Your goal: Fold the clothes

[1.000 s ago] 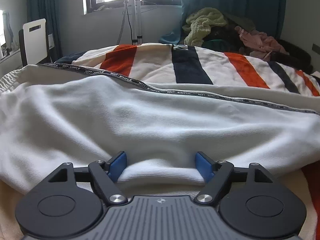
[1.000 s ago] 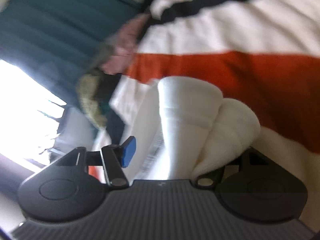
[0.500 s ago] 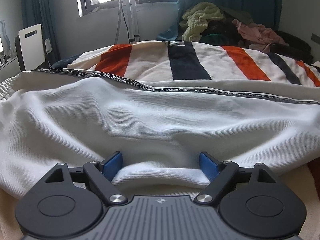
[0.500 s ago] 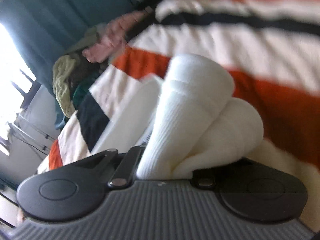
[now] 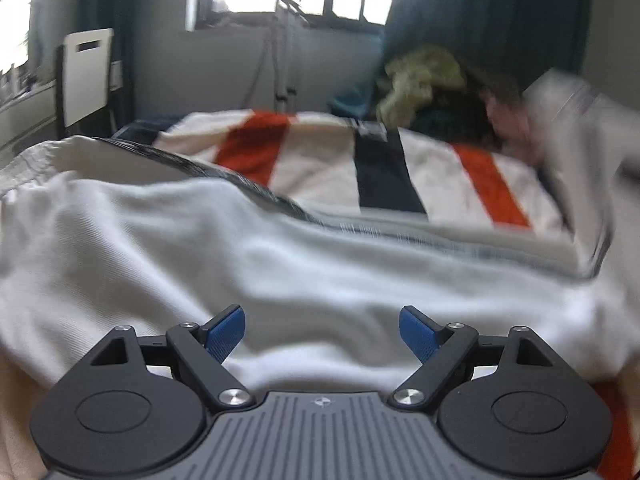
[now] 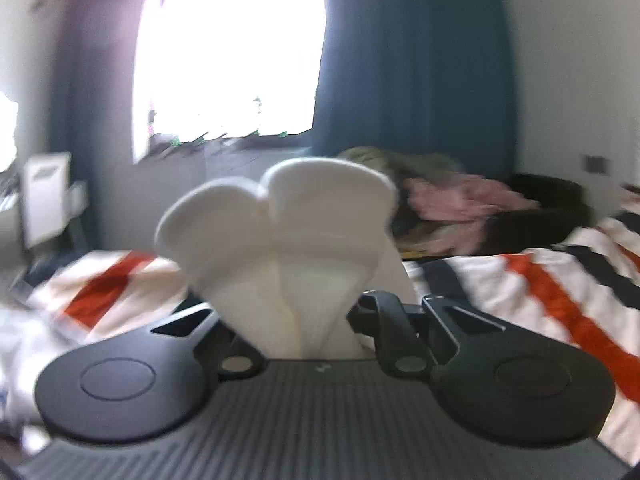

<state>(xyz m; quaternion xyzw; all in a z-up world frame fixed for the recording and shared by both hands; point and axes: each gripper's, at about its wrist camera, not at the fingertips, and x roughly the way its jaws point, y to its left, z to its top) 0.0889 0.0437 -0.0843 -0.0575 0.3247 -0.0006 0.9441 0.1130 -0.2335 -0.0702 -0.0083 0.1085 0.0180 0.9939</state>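
White garment point(image 6: 276, 248) within right claw point(image 6: 308, 320)

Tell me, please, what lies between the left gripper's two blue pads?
A raised fold of the white garment lies between the blue pads of the left gripper, whose jaws stand wide and do not press it. The left wrist view shows this.

- One white garment point(image 5: 224, 248) lies on the bed, with one dark printed band point(image 5: 208, 170) along it.
- One striped blanket point(image 5: 320, 160) covers the bed: two orange stripes and one navy stripe show in the left view.
- One heap of clothes point(image 6: 452, 196) sits by the curtain; its pieces are too blurred to count.
- One white chair point(image 5: 88, 76).
- One stand point(image 5: 280, 52) by the window.
- Two grippers: the left gripper point(image 5: 322, 332) and the right gripper point(image 6: 308, 312), each with two jaws.
- Two blue pads point(image 5: 226, 330) on the left one.
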